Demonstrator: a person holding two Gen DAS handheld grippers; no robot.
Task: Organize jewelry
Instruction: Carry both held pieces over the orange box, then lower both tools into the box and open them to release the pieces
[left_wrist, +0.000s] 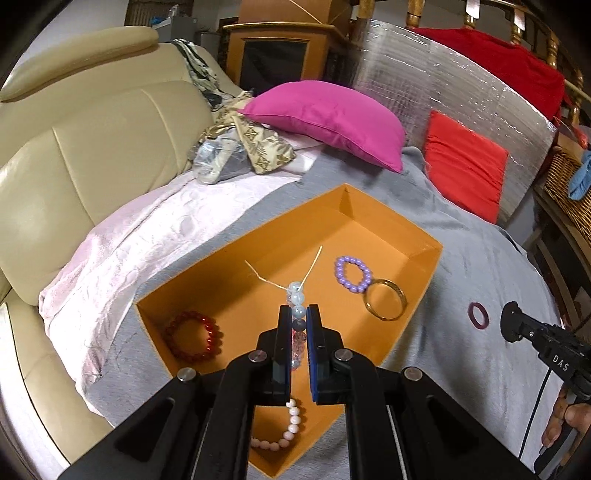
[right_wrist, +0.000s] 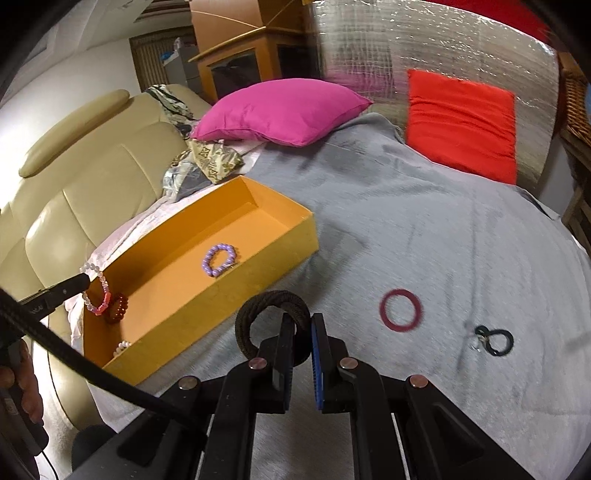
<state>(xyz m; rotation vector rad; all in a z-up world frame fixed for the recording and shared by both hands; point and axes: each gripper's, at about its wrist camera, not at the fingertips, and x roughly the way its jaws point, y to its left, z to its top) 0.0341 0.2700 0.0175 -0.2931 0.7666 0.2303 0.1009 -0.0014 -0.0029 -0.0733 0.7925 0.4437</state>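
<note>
Landmark: open orange cardboard box (left_wrist: 424, 254), rectangular, on a soft grey blanket (right_wrist: 424, 236).
Left tool (left_wrist: 298, 314): clenched on a pale glassy bead bracelet (left_wrist: 297, 295) over the box.
Inside box: glossy red bead bracelet (left_wrist: 195, 336), lilac bead bracelet (left_wrist: 352, 275), smooth gold bangle (left_wrist: 386, 299).
Right tool (right_wrist: 298, 325): clenched on a fuzzy brown hair tie (right_wrist: 273, 317), right of the box.
Farther right: thin maroon ring (right_wrist: 400, 309).

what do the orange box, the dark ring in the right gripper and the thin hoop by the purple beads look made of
Orange box: likely matte cardboard, with thin flat walls and folded corners. Dark ring: seemingly a fabric-covered elastic band, fuzzy and dull. Thin hoop: perhaps polished metal, gold-toned with glints, though glossy plastic is possible.
</note>
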